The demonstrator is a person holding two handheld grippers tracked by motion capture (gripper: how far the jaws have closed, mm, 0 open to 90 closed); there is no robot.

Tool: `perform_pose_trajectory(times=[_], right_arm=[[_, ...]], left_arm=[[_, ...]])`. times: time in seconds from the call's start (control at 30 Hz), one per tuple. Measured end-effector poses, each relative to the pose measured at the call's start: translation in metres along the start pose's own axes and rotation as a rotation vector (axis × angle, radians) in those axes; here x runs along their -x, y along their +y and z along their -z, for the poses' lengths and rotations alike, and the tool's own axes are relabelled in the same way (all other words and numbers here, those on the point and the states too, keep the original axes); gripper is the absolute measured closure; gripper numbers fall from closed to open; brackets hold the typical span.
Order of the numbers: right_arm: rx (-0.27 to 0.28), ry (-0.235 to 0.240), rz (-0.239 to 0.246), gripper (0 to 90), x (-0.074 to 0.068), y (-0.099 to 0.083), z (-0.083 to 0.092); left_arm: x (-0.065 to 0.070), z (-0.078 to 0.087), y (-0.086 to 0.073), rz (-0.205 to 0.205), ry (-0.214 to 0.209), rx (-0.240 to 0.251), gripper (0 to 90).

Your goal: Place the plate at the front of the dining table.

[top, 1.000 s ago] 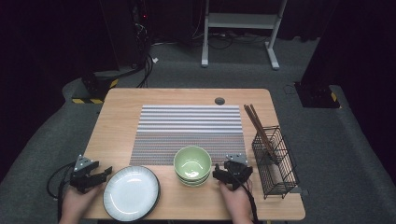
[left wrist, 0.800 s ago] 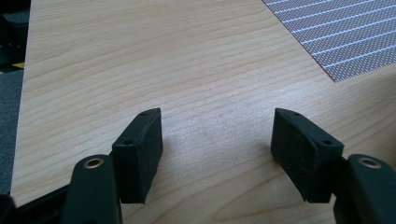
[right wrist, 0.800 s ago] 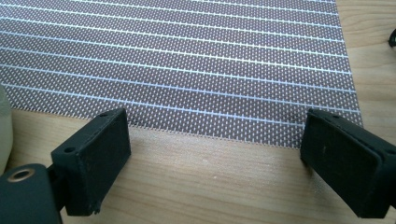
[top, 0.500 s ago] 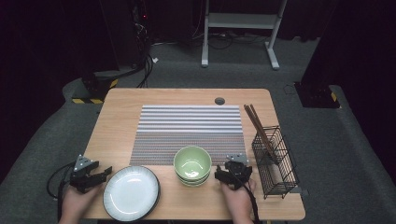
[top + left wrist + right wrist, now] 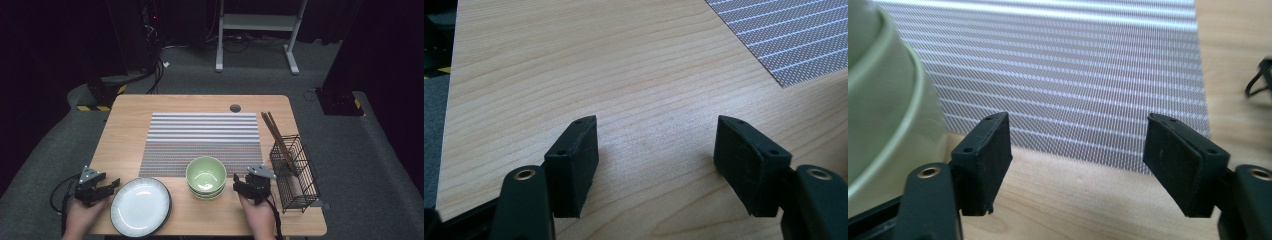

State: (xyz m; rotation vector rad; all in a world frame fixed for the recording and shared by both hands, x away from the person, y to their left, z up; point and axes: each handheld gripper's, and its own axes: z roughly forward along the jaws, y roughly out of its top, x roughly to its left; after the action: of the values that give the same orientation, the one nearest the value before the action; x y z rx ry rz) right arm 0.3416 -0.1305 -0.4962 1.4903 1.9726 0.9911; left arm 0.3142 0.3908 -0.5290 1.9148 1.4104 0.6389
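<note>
Green bowls: a nested stack, at least two, at the near edge of the striped placemat, roughly 6 o'clock from the mat's centre. In the right gripper view the outer wall of the stack curves in just left of the left jaw, not touching it.

Handling judgement: glazed, ceramic or hard plastic by the look, so rigid, smooth and probably slippery under rubber pads. If ceramic, heavy for a two-jaw pinch and liable to chip. Best hold is the rim of the top bowl, one pad inside and one outside, at the 3 o'clock point nearest the right gripper. Lifting the top one may drag the one beneath if they stick.

Right gripper: at 3 o'clock of the bowls, close beside them. Jaws stand wide apart with nothing between them; bare wood and mat edge show in the gap.

White plate: at 8 o'clock of the bowls, near the front table edge, dark rim, flat on the wood. Shallow lip, so hard to get a pad under.

Left gripper: at 9 o'clock of the plate, just beside its rim. Jaws wide, empty, over bare table.

Wire basket: at 3 o'clock of the right gripper, chopsticks leaning out of it toward 11 o'clock.
</note>
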Motion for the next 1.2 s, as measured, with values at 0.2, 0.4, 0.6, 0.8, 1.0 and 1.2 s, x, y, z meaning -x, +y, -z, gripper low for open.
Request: perform_pose_trajectory(times=[0.2,0.4,0.6,0.8,1.0,1.2], right_arm=[[0.048,0.025,0.027,32.6,-0.002,0.002,0.007],[0.083,0.015,0.058,36.3,-0.003,0.001,0.009],[0.084,0.032,0.085,38.5,-0.003,0.0,0.009],[0.082,0.03,0.073,35.5,-0.003,0.001,0.01],[0.095,0.021,0.069,33.0,-0.004,0.005,0.014],[0.114,0.017,0.074,33.0,-0.004,0.006,0.018]], left_arm=[[0.0,0.0,0.0,0.001,0.006,-0.005,33.5],[-0.001,-0.001,0.003,0.008,0.006,-0.026,31.2],[-0.001,-0.002,0.008,0.029,0.02,-0.059,27.9],[-0.007,0.009,0.015,0.074,0.0,-0.02,28.3],[-0.008,0.028,0.029,0.056,-0.052,-0.023,31.9],[-0.002,0.035,0.03,0.026,-0.057,-0.038,31.5]])
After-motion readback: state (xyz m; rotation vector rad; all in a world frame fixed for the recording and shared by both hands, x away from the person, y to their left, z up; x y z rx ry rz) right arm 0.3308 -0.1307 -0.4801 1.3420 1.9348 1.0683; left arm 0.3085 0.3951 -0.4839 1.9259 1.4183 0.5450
